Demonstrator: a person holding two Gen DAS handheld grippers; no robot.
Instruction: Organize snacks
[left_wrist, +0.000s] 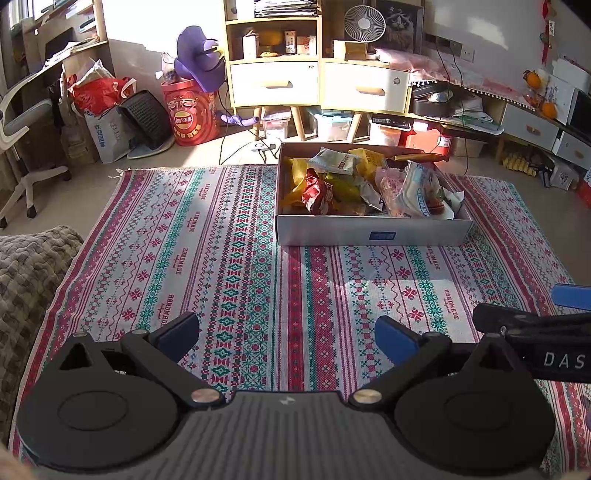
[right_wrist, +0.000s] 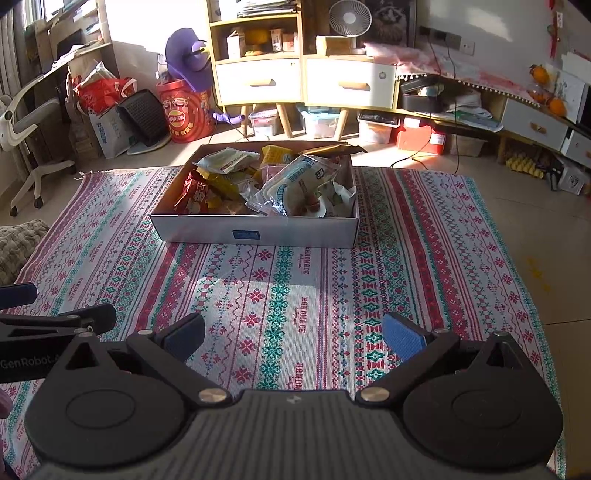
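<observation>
- The left gripper (left_wrist: 288, 334) hangs low over the patterned rug (left_wrist: 229, 258) with its blue-padded fingers spread wide and nothing between them; it is well short of the box, which suits a hand that has no snack to carry.
- The right gripper (right_wrist: 293, 334) sits just beside it at about the same height, jaws likewise wide apart and empty (its black body pokes into the right edge of the left view).
- The snacks are all gathered in the shallow cardboard box (right_wrist: 255, 230), which stands on the far part of the rug, in front of the wooden cabinet (right_wrist: 303, 79). No loose packet shows on the rug itself.
- Inside, the packets lie heaped rather than sorted: a red crinkled bag (left_wrist: 317, 192) leans toward the near left wall, yellow packets (left_wrist: 364, 158) sit toward the back, and a large clear-and-white bread bag (right_wrist: 295, 181) lies tilted across the right half, on top of smaller things.
- Judging from this, the collecting looks largely done, since everything is within the box walls; what may remain is tidying the pile.
- If so, the bread bag is the likely obstacle: it overlaps its neighbours, and soft film may slip or drag smaller packets along when pinched.
</observation>
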